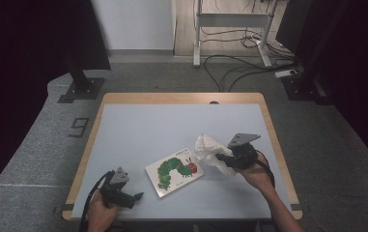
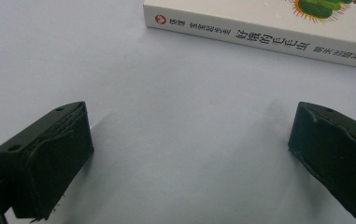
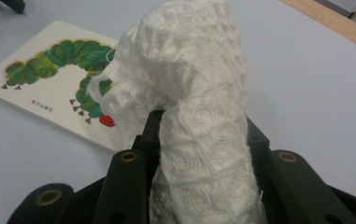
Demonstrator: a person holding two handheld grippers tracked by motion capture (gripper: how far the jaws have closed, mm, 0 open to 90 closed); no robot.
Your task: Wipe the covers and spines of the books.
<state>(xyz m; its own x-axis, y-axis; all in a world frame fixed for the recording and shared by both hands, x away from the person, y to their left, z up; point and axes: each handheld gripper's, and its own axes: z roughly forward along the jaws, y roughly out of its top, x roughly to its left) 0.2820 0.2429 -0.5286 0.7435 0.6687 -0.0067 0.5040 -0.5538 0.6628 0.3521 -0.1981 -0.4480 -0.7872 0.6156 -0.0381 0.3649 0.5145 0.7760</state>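
Right gripper (image 1: 221,158) jaws clenched on white cloth (image 1: 210,151) just right of book (image 1: 174,171); left gripper (image 1: 135,197) released; best sweep flat across cover.

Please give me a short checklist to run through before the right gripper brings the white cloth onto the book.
1. Cloth grip: right gripper is shut on the white cloth, which bunches up between its jaws. Ok.
2. Book lies flat, cover up, on the table. Ok.
3. Book top free of other things. Ok.
4. Left gripper is open, jaws apart with nothing between them, resting beside the book spine without touching it. Ok.
5. Cloth is next to the book's right end. Whether it touches the cover: cannot tell.
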